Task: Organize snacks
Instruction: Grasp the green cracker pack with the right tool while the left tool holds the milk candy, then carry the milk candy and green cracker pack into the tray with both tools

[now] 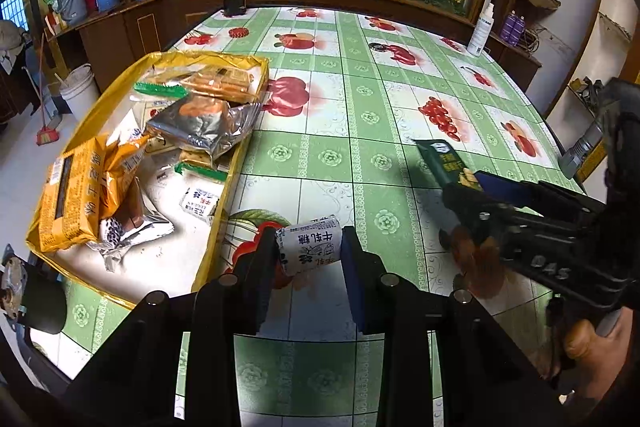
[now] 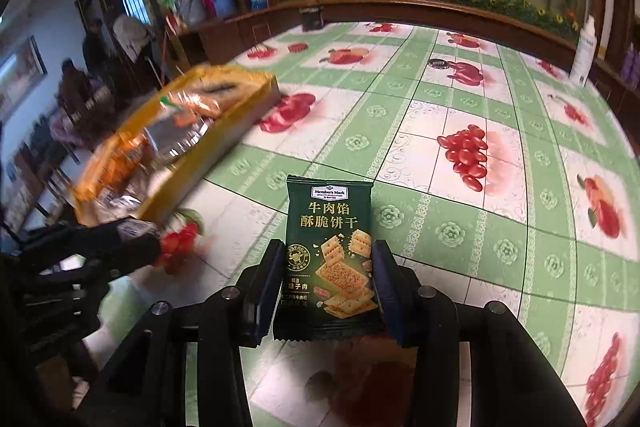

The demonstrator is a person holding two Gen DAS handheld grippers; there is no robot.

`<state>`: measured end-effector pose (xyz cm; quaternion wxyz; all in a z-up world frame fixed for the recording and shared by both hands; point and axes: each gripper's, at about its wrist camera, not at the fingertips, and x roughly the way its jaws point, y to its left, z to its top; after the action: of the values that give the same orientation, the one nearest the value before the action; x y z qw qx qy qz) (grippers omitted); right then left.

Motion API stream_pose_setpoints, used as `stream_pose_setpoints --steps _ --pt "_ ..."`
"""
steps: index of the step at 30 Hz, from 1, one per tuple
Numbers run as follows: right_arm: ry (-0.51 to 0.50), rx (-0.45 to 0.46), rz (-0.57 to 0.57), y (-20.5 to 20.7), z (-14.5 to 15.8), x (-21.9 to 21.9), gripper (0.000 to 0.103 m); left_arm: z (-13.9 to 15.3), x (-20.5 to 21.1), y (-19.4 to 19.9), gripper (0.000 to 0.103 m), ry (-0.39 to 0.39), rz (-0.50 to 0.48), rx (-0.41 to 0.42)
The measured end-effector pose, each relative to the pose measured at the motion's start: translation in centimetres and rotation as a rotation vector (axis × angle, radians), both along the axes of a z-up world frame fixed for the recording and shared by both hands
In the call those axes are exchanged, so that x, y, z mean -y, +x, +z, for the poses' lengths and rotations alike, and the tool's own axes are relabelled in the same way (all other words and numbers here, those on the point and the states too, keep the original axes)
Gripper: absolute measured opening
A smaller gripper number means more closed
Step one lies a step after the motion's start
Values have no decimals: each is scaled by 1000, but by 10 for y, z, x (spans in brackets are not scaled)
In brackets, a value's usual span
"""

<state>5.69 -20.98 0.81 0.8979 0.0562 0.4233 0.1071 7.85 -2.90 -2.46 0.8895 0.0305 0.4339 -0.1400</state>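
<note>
Your right gripper (image 2: 326,283) clamps the green cracker packet (image 2: 330,255) above the table (image 2: 500,227); your left gripper (image 1: 308,251) pinches the white nougat candy (image 1: 310,247) beside the yellow tray (image 1: 216,227) at the left edge. Both are mid-carry; next, release each inside the tray.

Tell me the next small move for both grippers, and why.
Probably carry both packets leftward over the yellow tray and drop them in. The left hand-held gripper pinches a white candy packet, the right hand-held gripper a green cracker packet, and the other snacks already lie in that tray.
</note>
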Motion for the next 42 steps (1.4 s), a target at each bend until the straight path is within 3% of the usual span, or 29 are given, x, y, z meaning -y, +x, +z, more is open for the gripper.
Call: stream_pose_setpoints --steps 8,25,42 --pt "179 37 -7 -20 20 23 46 14 7 -6 29 42 10 53" --pt "258 78 19 -33 40 20 45 25 4 -13 29 81 43 107" --pt "269 81 141 2 54 -36 45 27 -38 9 29 87 155 108"
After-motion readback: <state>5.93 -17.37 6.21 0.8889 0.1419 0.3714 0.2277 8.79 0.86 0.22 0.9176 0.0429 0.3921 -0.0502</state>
